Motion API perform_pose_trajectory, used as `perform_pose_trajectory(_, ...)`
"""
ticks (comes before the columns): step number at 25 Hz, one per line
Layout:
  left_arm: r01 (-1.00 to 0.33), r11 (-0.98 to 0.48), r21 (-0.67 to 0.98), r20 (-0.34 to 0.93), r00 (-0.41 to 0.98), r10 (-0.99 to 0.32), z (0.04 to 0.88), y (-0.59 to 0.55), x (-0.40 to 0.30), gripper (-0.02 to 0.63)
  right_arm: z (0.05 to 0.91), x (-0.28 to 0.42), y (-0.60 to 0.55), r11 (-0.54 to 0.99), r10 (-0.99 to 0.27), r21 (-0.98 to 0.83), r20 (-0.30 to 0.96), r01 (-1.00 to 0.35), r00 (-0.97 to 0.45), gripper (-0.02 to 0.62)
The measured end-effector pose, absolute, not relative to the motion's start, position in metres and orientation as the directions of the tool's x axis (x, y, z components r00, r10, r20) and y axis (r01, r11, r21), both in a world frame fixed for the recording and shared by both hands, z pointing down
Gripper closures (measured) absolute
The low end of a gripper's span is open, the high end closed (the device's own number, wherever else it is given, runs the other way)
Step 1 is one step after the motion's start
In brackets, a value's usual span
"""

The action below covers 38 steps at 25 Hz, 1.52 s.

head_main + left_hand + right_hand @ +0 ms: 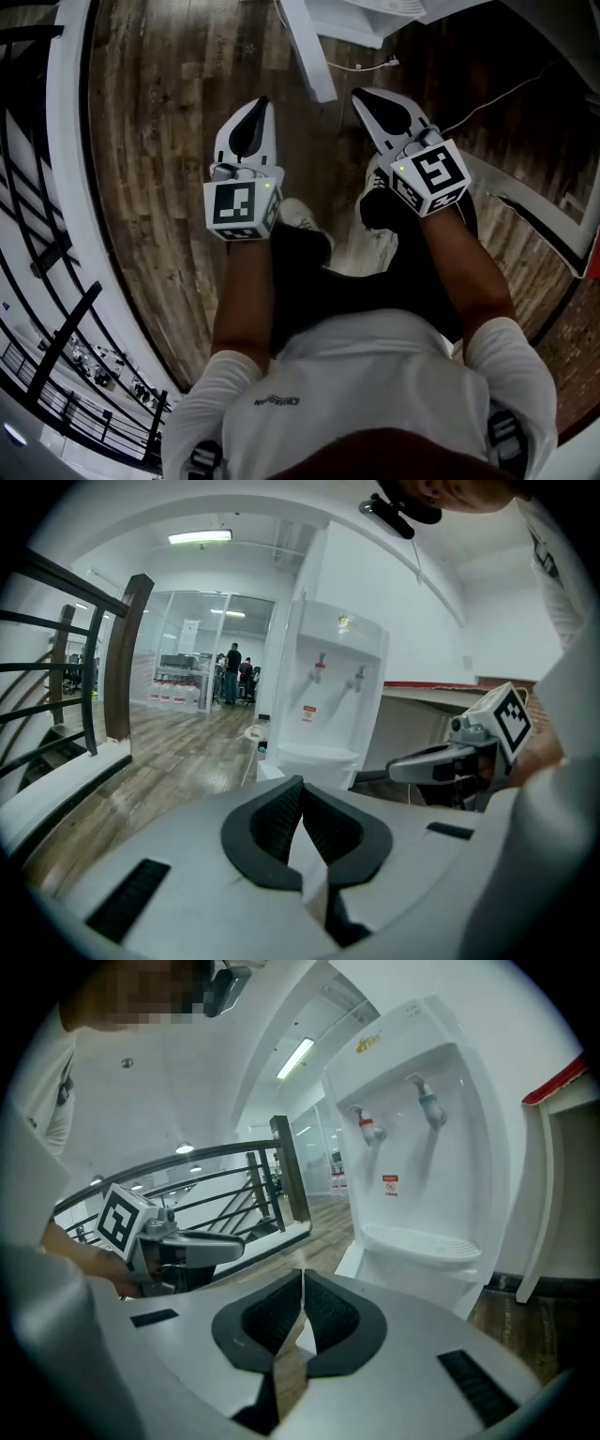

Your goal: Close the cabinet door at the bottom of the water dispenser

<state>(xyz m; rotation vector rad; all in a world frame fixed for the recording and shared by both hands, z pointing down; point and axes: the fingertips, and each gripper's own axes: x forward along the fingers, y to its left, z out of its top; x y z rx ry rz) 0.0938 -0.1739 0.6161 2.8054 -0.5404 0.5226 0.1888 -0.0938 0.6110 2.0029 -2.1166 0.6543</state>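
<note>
The white water dispenser (330, 697) stands ahead of both grippers, with two taps and a drip tray; in the right gripper view the water dispenser (427, 1138) fills the right half. In the head view its open cabinet door (312, 52) juts as a white panel over the wood floor, between and beyond the two grippers. My left gripper (251, 127) is shut and holds nothing, its tips meeting (301, 782). My right gripper (382, 108) is shut and empty as well (302, 1277). Both hang short of the door, apart from it.
A dark stair railing (42, 187) and a white curved ledge (70, 112) run along the left. A white cable (361, 66) lies on the floor near the dispenser. A red-edged counter (441, 688) stands to the right. The person's shoes (300, 220) are below the grippers. Distant people stand behind glass (232, 672).
</note>
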Motion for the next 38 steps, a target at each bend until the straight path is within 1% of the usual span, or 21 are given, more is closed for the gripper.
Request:
perform_pose_trajectory(6, -0.363, -0.921, 0.138, 0.378, 0.879, -0.29, 0.654, -0.176, 0.101, 0.611, 0.641, 0.177, -0.098, 0.046, -0.908, -0.174, 0.404, -0.984, -0.114, 0.571)
perform_pose_trajectory(14, -0.316, -0.944, 0.097, 0.371, 0.892, -0.26, 0.699, -0.187, 0.107, 0.611, 0.656, 0.183, -0.116, 0.032, -0.927, -0.16, 0.365, -0.987, -0.089, 0.572)
perform_pose_trajectory(20, -0.294, -0.949, 0.117, 0.355, 0.905, -0.236, 0.727, -0.189, 0.111, 0.611, 0.68, 0.185, -0.112, -0.013, -0.922, -0.129, 0.386, -0.992, -0.038, 0.571)
perform_pose_trajectory(26, -0.255, -0.958, 0.134, 0.349, 0.917, -0.195, 0.748, -0.193, 0.117, 0.611, 0.704, 0.181, -0.107, -0.037, -0.899, -0.125, 0.437, -0.992, -0.021, 0.569)
perform_pose_trajectory(27, -0.25, -0.958, 0.14, 0.347, 0.919, -0.189, 0.751, -0.195, 0.118, 0.611, 0.706, 0.181, -0.107, -0.047, -0.896, -0.115, 0.444, -0.992, -0.009, 0.562)
perform_pose_trajectory(29, -0.24, -0.959, 0.151, 0.341, 0.923, -0.177, 0.755, -0.196, 0.122, 0.611, 0.712, 0.18, -0.106, -0.06, -0.889, -0.106, 0.458, -0.993, 0.004, 0.458)
perform_pose_trajectory(33, -0.218, -0.964, 0.154, 0.334, 0.93, -0.157, 0.758, -0.194, 0.128, 0.611, 0.719, 0.171, -0.106, -0.058, -0.88, -0.096, 0.475, -0.994, 0.005, 0.428)
perform_pose_trajectory(38, -0.193, -0.971, 0.141, 0.333, 0.933, -0.137, 0.761, -0.194, 0.133, 0.611, 0.725, 0.165, -0.113, -0.078, -0.866, -0.041, 0.497, -0.996, 0.047, 0.403)
